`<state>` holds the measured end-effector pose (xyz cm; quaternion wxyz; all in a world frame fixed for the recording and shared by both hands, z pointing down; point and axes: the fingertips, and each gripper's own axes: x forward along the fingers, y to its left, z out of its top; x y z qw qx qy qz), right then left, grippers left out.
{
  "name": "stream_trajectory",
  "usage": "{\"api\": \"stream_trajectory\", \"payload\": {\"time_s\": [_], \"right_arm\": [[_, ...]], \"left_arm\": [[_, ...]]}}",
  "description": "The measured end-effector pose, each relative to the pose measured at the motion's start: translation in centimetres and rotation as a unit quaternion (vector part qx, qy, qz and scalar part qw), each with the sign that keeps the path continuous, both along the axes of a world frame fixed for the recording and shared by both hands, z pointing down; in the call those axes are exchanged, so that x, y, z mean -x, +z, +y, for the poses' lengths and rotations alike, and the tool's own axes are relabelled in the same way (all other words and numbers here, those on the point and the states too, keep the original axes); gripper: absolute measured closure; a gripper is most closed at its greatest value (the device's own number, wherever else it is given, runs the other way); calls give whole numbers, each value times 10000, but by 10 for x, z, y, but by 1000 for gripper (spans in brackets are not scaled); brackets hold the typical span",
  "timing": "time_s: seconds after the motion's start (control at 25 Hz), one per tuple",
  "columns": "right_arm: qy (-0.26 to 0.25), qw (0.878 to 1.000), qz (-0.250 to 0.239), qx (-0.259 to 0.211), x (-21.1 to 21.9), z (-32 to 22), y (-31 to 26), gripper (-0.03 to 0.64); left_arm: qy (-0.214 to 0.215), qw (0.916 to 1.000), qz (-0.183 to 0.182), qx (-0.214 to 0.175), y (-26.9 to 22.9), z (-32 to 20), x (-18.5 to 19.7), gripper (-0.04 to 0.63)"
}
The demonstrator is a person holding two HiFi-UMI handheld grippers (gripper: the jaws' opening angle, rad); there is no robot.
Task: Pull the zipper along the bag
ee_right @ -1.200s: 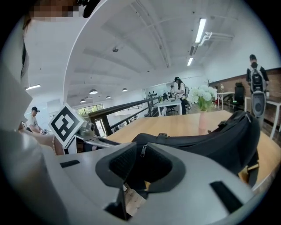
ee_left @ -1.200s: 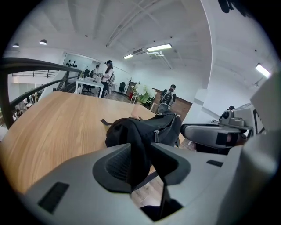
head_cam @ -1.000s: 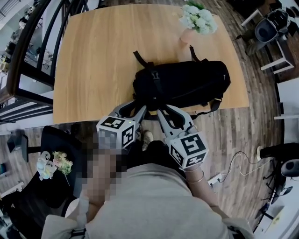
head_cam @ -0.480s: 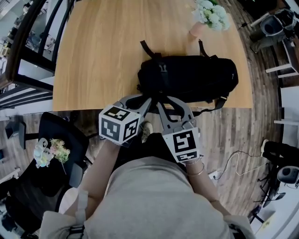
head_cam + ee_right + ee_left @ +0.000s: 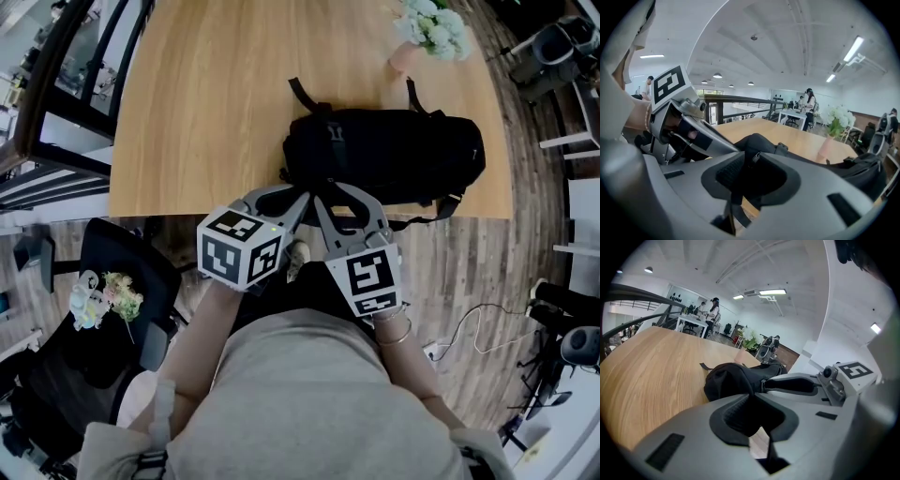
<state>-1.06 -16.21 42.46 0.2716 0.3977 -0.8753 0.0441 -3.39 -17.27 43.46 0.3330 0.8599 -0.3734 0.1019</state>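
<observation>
Directly below the head camera sat the person's grey top [image 5: 291, 394], and both arms reached forward from it. The left tool [image 5: 302, 195] and the right tool [image 5: 330, 192] lay side by side and angled inward, their tips almost meeting at the near left end of the bag [image 5: 394, 155].

The left tool's jaws had just been closing. In its own view they stood narrow, nearly together at the tips, with dark material from the bag pinched between them. Which part of the bag that was could not be made out for certain.

The right tool's jaws had just been opening and stood moderately apart. Between them was a small metal zipper pull [image 5: 754, 158] at the bag's end, and a black strap [image 5: 736, 206] hung down through the gap. The pads did not appear to press on either one.

The black bag lay lengthwise along the near edge of the wooden worktop [image 5: 206, 103], with its straps trailing off both ends. Farther back, near the worktop's far right corner and well apart from the bag, stood a pink vase [image 5: 405, 58] holding white flowers [image 5: 433, 26].
</observation>
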Motion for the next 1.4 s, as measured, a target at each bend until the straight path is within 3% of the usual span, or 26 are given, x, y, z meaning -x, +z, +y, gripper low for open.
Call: {"api": "stream_trajectory", "payload": {"time_s": [0.4, 0.76, 1.24, 1.4], "right_arm": [[35, 9978, -379, 540, 0, -9, 20, 488], [-9, 9942, -770, 750, 1, -16, 33, 469], [-11, 9994, 344, 108, 1, -11, 39, 496], [83, 9987, 506, -36, -3, -10, 36, 509]], "left_arm": [[-47, 10000, -38, 6, 0, 0, 2, 555], [-91, 9999, -73, 76, 5, -3, 4, 560], [37, 9997, -74, 229, 13, 1, 0, 560], [76, 9998, -82, 190, 13, 1, -2, 560]]}}
